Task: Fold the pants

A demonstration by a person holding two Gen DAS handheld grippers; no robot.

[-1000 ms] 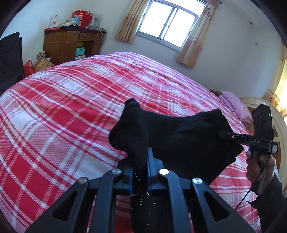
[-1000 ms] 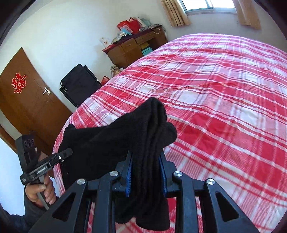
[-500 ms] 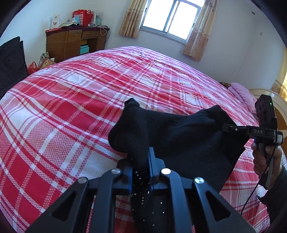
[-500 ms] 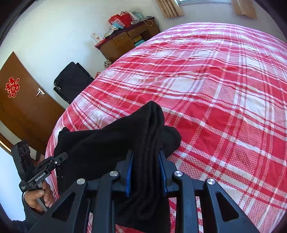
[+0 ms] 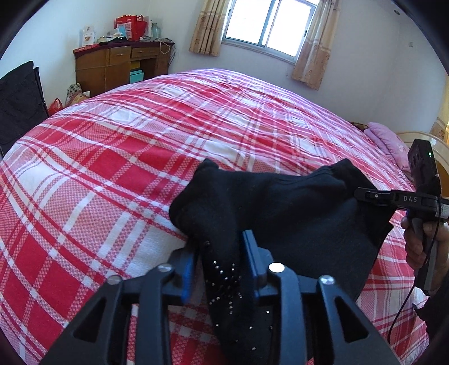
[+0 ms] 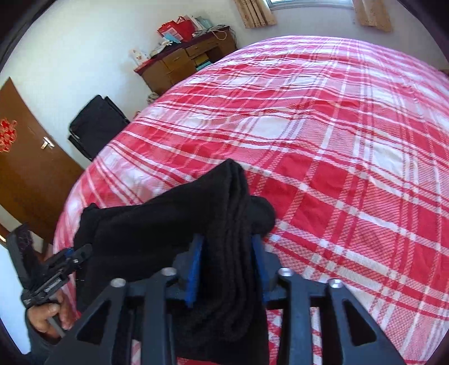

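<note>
claw (image 5: 220, 252) over red plaid bed (image 5: 140, 157)

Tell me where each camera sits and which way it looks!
Left wrist: on the left hand-held gripper, looking down its fingers over black pants and a plaid bed toward the window; the right hand shows.
Right wrist: on the right hand-held gripper, facing the bed and door; the left hand shows.
Shared: pants, bed, wooden desk.

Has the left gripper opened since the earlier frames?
Yes. The left gripper has just been opening: gaps now show beside the black pants still between its jaws, which earlier pinched them above the plaid bedspread.
</note>
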